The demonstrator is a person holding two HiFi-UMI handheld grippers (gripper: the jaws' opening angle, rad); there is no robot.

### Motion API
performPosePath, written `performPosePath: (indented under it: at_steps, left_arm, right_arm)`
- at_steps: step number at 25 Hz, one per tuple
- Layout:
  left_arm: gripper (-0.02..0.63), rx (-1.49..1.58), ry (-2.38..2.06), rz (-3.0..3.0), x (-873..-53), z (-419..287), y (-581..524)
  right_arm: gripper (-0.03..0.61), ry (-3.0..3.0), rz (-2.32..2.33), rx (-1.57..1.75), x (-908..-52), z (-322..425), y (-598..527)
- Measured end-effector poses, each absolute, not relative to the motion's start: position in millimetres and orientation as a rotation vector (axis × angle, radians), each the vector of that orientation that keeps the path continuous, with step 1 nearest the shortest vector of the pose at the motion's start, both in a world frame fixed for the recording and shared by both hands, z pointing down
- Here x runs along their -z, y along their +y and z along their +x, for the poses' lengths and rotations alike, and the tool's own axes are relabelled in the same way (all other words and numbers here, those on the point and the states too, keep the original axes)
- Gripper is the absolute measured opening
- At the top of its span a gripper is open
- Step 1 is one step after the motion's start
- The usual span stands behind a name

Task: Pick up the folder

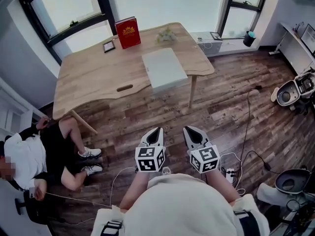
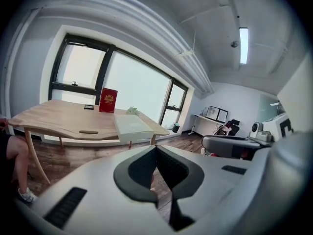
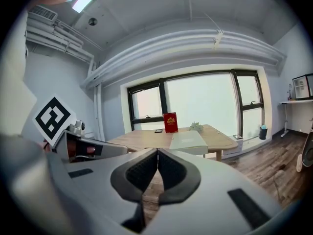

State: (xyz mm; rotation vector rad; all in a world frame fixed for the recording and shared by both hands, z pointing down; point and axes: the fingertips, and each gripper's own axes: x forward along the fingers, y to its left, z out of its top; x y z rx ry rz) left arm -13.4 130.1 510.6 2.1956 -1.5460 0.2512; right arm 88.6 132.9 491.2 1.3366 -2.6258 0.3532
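The folder (image 1: 165, 69) is a pale white flat case lying on the wooden table (image 1: 93, 77), overhanging its near edge. It also shows in the left gripper view (image 2: 132, 126) and the right gripper view (image 3: 188, 140). My left gripper (image 1: 156, 131) and right gripper (image 1: 191, 130) hang side by side over the floor, well short of the table, both pointing toward it. Each has its jaws shut with nothing between them. Both stand well apart from the folder.
A red book (image 1: 128, 32) stands at the table's far side beside a small dark object (image 1: 109, 46) and a small plant (image 1: 166, 35). A person (image 1: 34, 161) sits at the left. Cables and a power strip (image 1: 229, 172) lie on the wooden floor; chairs stand at the right.
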Motion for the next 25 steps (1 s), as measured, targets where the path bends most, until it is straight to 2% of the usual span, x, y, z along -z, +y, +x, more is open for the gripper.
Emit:
performPosePath:
  at_steps: [25]
  left_arm:
    - [0.017,-0.263,-1.527,2.154,-525.5,-62.2,92.8]
  right_arm:
    - [0.020,-2.626,1.314,-0.431,-502.3,38.0,100.0]
